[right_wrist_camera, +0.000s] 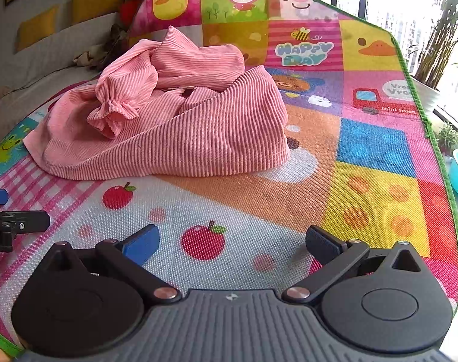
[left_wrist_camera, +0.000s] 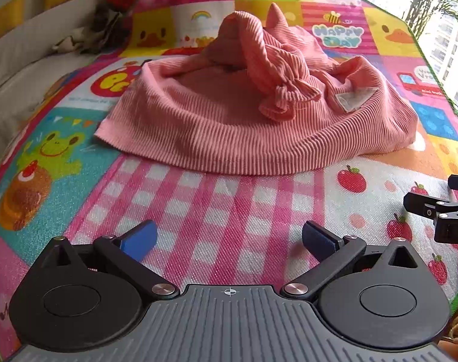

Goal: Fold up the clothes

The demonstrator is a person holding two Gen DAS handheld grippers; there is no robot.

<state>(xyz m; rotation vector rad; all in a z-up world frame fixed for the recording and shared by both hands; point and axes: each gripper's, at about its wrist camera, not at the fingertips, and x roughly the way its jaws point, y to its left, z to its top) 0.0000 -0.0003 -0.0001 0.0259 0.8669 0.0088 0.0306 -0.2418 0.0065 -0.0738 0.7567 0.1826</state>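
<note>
I have both grippers hanging over the play mat (left_wrist_camera: 216,199), angled down, with nothing in either. The left gripper (left_wrist_camera: 229,238) has its jaws spread as wide as they go, and so does the right gripper (right_wrist_camera: 233,241). The pink ribbed garment (left_wrist_camera: 253,114) lies crumpled ahead of both, well beyond the fingertips, with a ruffled sleeve cuff (left_wrist_camera: 283,99) bunched on top and a white label (left_wrist_camera: 354,98) showing.

My worry is the heap itself: layers overlap, so a pinch at the near hem could catch two thicknesses and drag the whole pile instead of spreading it. The sleeve is twisted over the body and could stay trapped inside any fold. The two grippers also sit close together, so reaching inward risks them knocking.
</note>
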